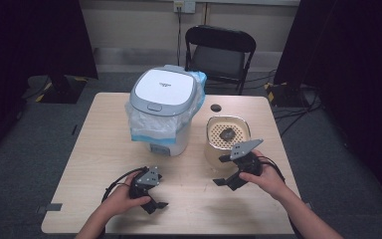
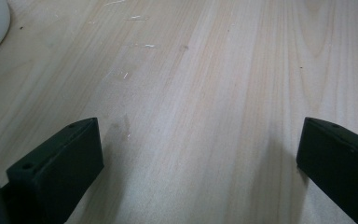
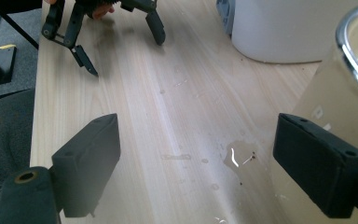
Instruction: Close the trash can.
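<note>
Status: nothing gripped yet. Right claw (image 1: 230,171) jaws spread wide, empty, sitting just beside the near-left wall of the beige strainer tub (image 1: 214,149). Tub is on the right half of the surface (image 1: 94,149), w/ a dark lump (image 1: 227,134) lying in its perforated insert. Left claw (image 1: 155,193) also wide open, empty, low over bare wood near the front edge, well apart from tub.

Guess: early stage, approach only; grab/move of the tub or lump all left to do.

Room: the white bin (image 1: 163,112) w/ bag liner stands close left of tub, so the gap between them is tight. Small wet patch (image 3: 238,155) by the tub base. Plenty of open wood front-centre; tub not far from right edge.
</note>
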`<state>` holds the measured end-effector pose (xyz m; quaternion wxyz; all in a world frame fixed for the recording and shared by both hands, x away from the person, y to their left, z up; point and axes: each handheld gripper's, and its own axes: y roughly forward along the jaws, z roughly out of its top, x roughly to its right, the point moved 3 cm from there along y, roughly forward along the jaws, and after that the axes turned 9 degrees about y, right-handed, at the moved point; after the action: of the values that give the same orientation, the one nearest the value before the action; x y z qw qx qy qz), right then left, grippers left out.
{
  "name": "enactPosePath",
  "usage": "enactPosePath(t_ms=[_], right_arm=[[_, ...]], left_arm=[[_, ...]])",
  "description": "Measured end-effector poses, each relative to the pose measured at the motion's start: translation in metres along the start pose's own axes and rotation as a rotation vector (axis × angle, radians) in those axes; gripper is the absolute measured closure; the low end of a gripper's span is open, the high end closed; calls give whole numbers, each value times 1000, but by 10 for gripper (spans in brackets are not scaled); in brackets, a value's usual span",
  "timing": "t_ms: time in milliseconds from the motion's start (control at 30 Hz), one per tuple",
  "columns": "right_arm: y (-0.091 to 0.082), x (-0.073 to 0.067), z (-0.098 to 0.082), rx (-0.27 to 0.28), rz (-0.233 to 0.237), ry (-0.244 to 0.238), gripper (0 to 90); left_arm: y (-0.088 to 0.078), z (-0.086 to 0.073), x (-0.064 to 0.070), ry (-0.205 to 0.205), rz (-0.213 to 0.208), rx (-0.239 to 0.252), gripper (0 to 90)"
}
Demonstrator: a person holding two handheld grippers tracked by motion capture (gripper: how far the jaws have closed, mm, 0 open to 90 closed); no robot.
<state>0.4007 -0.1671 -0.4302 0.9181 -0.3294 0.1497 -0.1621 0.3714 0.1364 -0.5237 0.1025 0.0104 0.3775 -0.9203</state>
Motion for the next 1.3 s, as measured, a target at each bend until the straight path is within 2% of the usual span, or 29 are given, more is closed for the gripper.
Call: enactPosePath(t_ms=[467,1300], right_arm=[[-3,2,-19,10,-2,20,143],[-3,8,-56,-16,-31,52,143]], left_arm=[[0,0,0,1,0,0,0],[0,0,0,-1,2,0,0]])
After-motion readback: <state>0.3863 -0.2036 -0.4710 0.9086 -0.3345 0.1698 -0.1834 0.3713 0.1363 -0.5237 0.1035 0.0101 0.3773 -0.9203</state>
